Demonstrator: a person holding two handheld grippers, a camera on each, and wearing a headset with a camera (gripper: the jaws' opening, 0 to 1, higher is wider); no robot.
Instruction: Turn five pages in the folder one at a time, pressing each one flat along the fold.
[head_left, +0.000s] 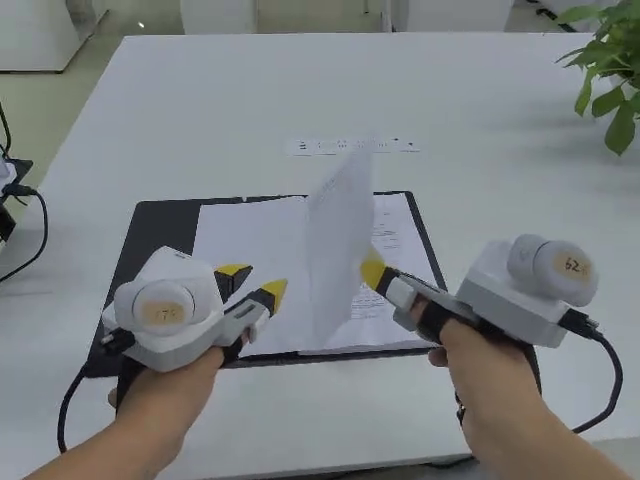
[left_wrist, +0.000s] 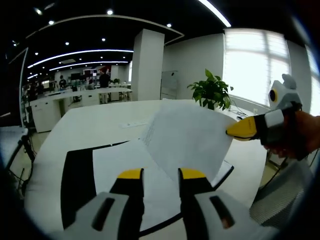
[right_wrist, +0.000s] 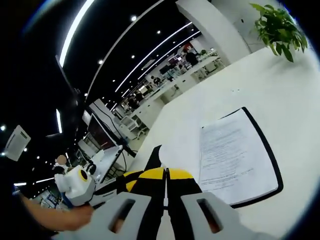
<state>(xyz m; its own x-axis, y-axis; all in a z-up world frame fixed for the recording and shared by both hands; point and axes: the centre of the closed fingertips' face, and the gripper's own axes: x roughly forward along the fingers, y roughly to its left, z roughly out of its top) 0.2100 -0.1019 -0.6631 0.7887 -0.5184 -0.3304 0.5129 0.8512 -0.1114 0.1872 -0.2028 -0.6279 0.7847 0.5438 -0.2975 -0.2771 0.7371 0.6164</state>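
A black folder (head_left: 150, 240) lies open on the white table with white sheets on both sides. One page (head_left: 340, 240) stands nearly upright over the fold. My right gripper (head_left: 375, 275) is shut on that page's lower outer edge; in the right gripper view the jaws (right_wrist: 165, 174) press together on the thin sheet. In the left gripper view the raised page (left_wrist: 187, 132) leans left, with the right gripper (left_wrist: 240, 129) pinching its corner. My left gripper (head_left: 252, 281) is open, holds nothing, and hovers over the left-hand sheet near the folder's front edge (left_wrist: 77, 175).
A white power strip (head_left: 350, 146) lies beyond the folder. A potted plant (head_left: 605, 70) stands at the far right corner. Dark cables (head_left: 35, 240) hang off the table's left side. The table's front edge is close to my hands.
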